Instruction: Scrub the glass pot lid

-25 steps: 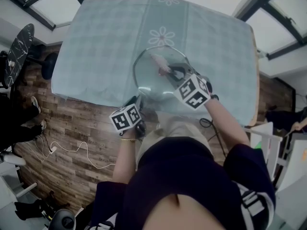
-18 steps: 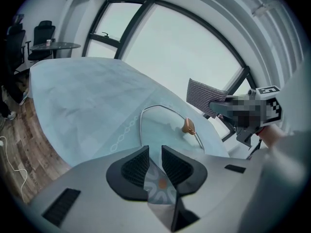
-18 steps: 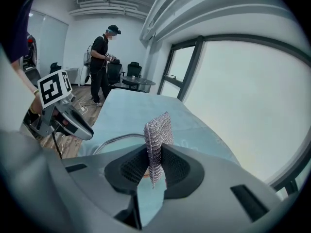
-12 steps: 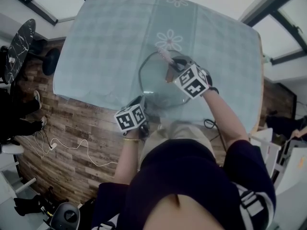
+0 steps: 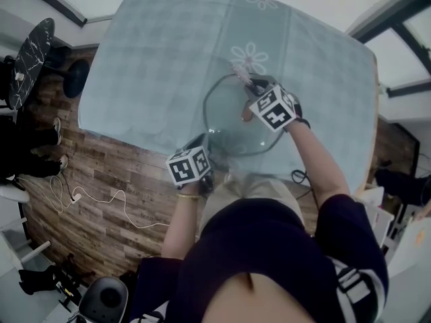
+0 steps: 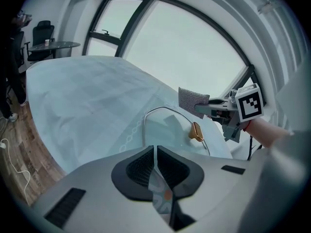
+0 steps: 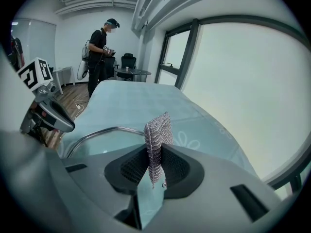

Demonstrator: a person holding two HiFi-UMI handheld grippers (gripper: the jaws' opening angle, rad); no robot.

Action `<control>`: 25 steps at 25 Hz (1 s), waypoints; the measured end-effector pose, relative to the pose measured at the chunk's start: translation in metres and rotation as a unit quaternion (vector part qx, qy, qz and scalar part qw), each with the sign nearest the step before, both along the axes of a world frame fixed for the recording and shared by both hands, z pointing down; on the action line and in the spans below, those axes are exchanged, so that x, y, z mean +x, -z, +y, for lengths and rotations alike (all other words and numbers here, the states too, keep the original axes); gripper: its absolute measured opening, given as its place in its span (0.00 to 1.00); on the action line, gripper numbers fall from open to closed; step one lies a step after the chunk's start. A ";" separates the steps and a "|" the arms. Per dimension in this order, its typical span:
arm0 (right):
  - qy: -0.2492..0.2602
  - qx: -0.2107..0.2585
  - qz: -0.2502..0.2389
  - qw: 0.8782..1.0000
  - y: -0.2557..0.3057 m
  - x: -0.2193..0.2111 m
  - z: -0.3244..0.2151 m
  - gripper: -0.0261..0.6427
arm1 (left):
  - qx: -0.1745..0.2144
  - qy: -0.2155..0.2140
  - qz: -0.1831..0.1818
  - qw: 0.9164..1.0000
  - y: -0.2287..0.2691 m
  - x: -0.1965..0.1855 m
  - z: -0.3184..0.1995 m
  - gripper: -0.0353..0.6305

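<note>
Lid [image 6: 167,130] knob [image 6: 196,131]: left gripper view, not right.

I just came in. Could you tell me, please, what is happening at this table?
A person works with a gripper in each hand. The left gripper has just been closing and now clamps the near rim of the glass pot lid, which lies on the light tablecloth. The right gripper pinches a grey mesh scrubbing cloth and holds it over the lid, near its knob. Whether the cloth touches the glass I cannot tell.
</note>
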State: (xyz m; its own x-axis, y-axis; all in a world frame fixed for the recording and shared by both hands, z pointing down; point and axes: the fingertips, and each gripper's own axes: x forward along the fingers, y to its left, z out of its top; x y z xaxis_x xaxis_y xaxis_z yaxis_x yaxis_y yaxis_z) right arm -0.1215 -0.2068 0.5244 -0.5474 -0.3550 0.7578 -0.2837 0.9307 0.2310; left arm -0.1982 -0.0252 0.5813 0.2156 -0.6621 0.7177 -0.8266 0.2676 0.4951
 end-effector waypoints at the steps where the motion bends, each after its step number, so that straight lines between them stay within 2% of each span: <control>1: -0.001 -0.002 0.003 1.000 -0.003 -0.001 -0.002 0.16 | -0.001 0.000 -0.001 1.000 -0.001 -0.001 0.000 0.08; 18: 0.007 -0.028 0.034 0.999 -0.035 -0.010 -0.005 0.16 | -0.019 0.013 -0.002 1.000 -0.010 -0.008 0.003 0.05; 25: 0.038 -0.029 0.052 0.997 -0.035 -0.018 0.009 0.16 | -0.012 0.015 0.000 1.000 -0.007 -0.006 0.005 0.05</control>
